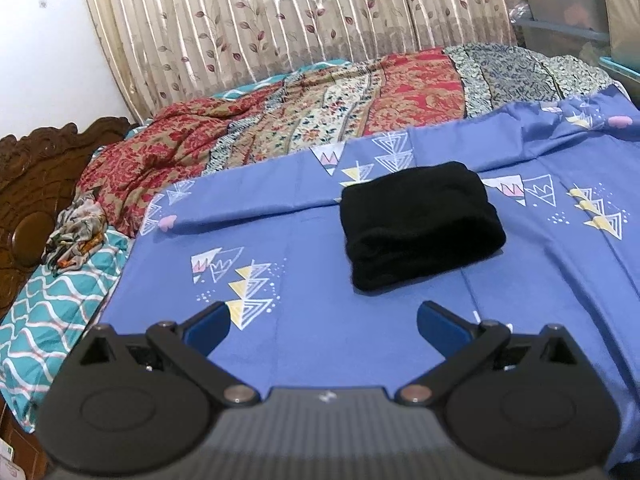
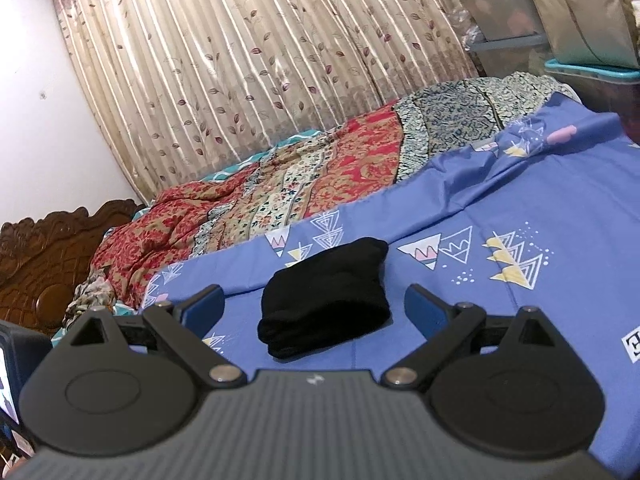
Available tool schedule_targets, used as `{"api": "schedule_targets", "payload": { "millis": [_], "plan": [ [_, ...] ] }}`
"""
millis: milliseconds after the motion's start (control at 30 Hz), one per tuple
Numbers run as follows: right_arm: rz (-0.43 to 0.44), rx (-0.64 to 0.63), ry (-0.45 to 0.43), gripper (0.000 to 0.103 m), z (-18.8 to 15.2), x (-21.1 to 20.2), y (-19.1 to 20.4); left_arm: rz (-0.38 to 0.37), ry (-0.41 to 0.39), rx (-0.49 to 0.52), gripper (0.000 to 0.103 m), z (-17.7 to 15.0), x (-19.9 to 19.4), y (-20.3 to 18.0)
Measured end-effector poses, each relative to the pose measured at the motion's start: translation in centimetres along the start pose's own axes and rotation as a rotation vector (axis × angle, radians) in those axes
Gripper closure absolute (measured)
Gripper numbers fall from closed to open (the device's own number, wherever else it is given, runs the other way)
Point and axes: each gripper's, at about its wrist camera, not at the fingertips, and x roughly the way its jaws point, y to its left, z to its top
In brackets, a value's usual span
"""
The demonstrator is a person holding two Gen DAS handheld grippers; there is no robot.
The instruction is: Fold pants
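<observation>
The black pants (image 1: 420,224) lie folded into a compact bundle on the blue patterned sheet (image 1: 312,264). They also show in the right wrist view (image 2: 326,300). My left gripper (image 1: 323,320) is open and empty, held back from the bundle on its near side, above the sheet. My right gripper (image 2: 314,304) is open and empty, also on the near side of the bundle, with the pants seen between its blue fingers (image 2: 204,306) but farther away.
A red and cream floral blanket (image 1: 280,120) lies bunched behind the sheet. A carved wooden headboard (image 1: 36,184) stands at the left. A crumpled cloth (image 1: 76,232) lies on the teal wavy bedding (image 1: 52,312). Floral curtains (image 1: 280,20) hang behind. Plastic storage boxes (image 1: 568,4) stand at the back right.
</observation>
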Motion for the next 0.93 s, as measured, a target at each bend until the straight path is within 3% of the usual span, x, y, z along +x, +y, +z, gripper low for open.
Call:
{"api": "schedule_targets", "payload": {
  "millis": [667, 933],
  "plan": [
    [-0.008, 0.024, -0.008, 0.005, 0.6, -0.1, -1.2, -0.069, 0.078, -0.017, 0.0, 0.5, 1.1, -1.4],
    [-0.017, 0.011, -0.019, 0.005, 0.9, 0.0, -1.4, -0.112, 0.037, -0.008, 0.0, 0.6, 0.6, -1.7]
  ]
}}
